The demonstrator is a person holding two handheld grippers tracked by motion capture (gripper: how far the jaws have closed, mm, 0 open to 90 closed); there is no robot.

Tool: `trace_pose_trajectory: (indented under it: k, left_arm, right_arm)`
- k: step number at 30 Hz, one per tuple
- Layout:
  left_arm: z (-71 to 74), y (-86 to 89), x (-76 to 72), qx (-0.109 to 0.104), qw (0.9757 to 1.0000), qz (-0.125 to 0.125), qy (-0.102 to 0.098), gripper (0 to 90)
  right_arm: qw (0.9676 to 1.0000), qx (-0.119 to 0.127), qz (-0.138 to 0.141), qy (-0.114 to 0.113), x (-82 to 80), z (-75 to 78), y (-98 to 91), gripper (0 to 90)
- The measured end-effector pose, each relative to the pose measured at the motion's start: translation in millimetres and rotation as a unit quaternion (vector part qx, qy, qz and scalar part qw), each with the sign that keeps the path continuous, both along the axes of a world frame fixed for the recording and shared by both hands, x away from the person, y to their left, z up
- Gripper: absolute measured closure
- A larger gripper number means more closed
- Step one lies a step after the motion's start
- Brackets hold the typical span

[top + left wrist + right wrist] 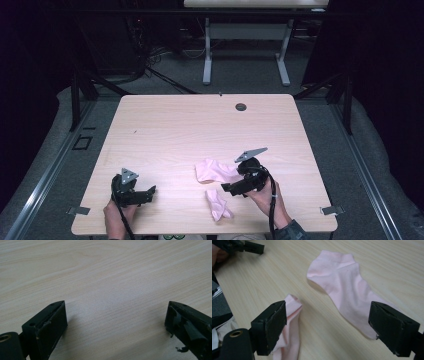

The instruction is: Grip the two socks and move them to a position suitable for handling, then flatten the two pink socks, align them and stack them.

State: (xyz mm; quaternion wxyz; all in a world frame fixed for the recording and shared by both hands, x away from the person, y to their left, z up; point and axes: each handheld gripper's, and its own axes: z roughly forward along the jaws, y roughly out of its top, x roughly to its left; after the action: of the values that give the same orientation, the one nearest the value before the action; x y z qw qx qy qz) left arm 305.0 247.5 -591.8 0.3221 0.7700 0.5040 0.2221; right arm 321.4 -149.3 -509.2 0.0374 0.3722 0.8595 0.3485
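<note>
Part of the flat pink sock (216,171) is hidden under the right gripper (231,189) in the high view; its toe end is covered there. In the right gripper view the same sock (344,290) is seen almost whole, only the toe end being cut off behind the right-hand jaw. The crumpled pink sock (218,205) is seen whole from above, but in the right gripper view (290,322) its lower part is hidden behind the left-hand jaw and cut off by the picture's bottom edge. How it is folded cannot be made out. A small dark round spot (241,106) near the table's far edge is too small to identify. The person's forearms are cut off at the bottom of the high view.

No brand, label or writing can be read on either sock, on the grippers or on the wooden table (165,125).

The right gripper (327,322) is held with jaws wide apart, nothing between the pads; it is above the table between the two socks, neither touched as far as can be told. The left gripper (150,192) is placed at the table's near left, well apart from both socks. In its own view (116,320) the jaws are spread wide over bare wood, nothing gripped. Torn black padding is seen on its right-hand jaw. The left gripper is also caught far off in the right gripper view (252,247).
</note>
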Motion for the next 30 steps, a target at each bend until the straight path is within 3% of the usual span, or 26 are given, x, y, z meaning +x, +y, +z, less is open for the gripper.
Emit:
trace_pose_trajectory:
  k: [10, 15, 17, 19, 20, 30]
  left_arm:
    - [-0.3, 0.6, 0.8, -0.005, 1.0000, 0.001, 0.004, 3.8]
    - [-0.4, -0.3, -0.1, -0.006, 0.9999, 0.009, 0.004, 3.9]
    - [-0.3, -0.7, -0.6, -0.007, 0.9999, 0.012, 0.004, 3.9]
    - [-0.2, -1.1, -1.1, -0.006, 0.9999, 0.015, 0.005, 3.8]
    - [-0.4, -1.3, -1.3, -0.007, 0.9998, 0.016, 0.005, 3.8]
    - [-0.5, -2.7, -2.3, -0.008, 0.9996, 0.028, 0.006, 3.2]
  right_arm:
    - [0.9994, 0.003, 0.015, 0.032, -25.6, -15.2, 4.9, 14.3]
    - [0.9986, -0.011, 0.032, 0.042, -36.1, -19.1, 13.6, 14.3]
    - [0.9984, -0.019, 0.036, 0.039, -39.7, -20.0, 18.8, 21.1]
    - [0.9981, -0.025, 0.041, 0.039, -42.6, -19.6, 23.8, 37.9]
    - [0.9981, -0.025, 0.041, 0.039, -42.6, -19.6, 23.8, 37.9]
    - [0.9973, -0.028, 0.040, 0.054, -42.0, -20.8, 28.4, 74.3]
